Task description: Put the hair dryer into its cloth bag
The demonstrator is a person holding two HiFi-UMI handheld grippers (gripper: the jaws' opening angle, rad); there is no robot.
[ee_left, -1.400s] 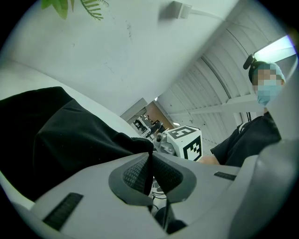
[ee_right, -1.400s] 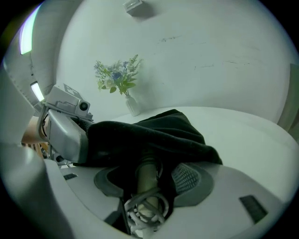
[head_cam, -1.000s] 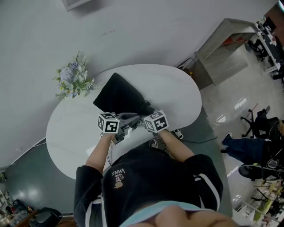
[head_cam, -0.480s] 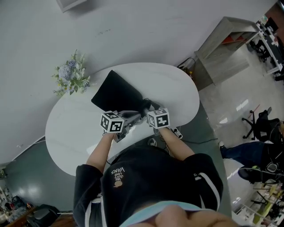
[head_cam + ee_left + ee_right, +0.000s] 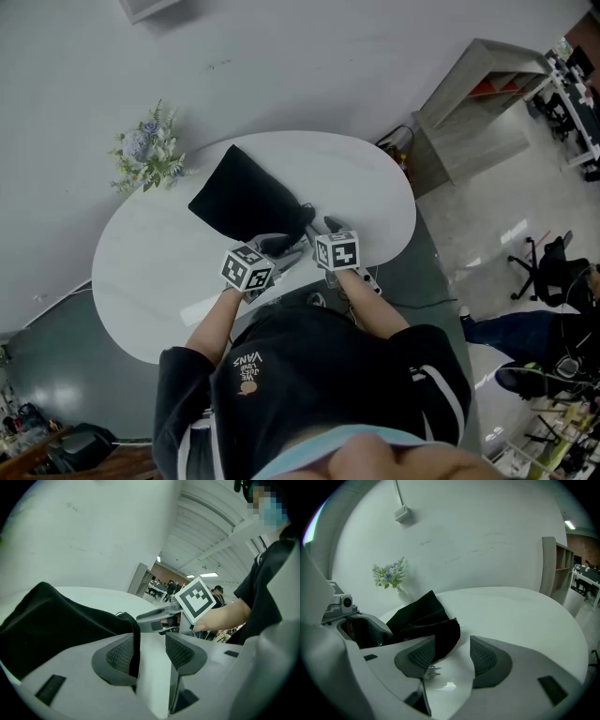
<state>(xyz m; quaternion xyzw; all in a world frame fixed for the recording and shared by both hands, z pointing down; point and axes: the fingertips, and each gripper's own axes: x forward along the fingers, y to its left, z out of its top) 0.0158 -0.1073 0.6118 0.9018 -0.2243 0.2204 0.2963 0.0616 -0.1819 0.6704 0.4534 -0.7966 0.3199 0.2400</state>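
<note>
Head view – cloth bag: the black cloth bag (image 5: 239, 192) lies bulging on the white oval table (image 5: 375, 187), its near end by both grippers; the hair dryer itself cannot be made out.
Head view – grippers: left gripper (image 5: 284, 247) and right gripper (image 5: 324, 227) sit side by side at that end.
Head view – flowers: a bunch of flowers (image 5: 148, 155) stands at the table's far edge, beside the bag.
Left gripper view – fingers: they have just been opening and stand apart; the bag's hem runs down along one pad (image 5: 119, 656), and the other pad is bare.
Right gripper view – fingers: apart, pressing on nothing.
Right gripper view – bag: its rounded end lies on the table just past one pad (image 5: 423, 656) – two metal prongs (image 5: 433, 670) show below it.
</note>
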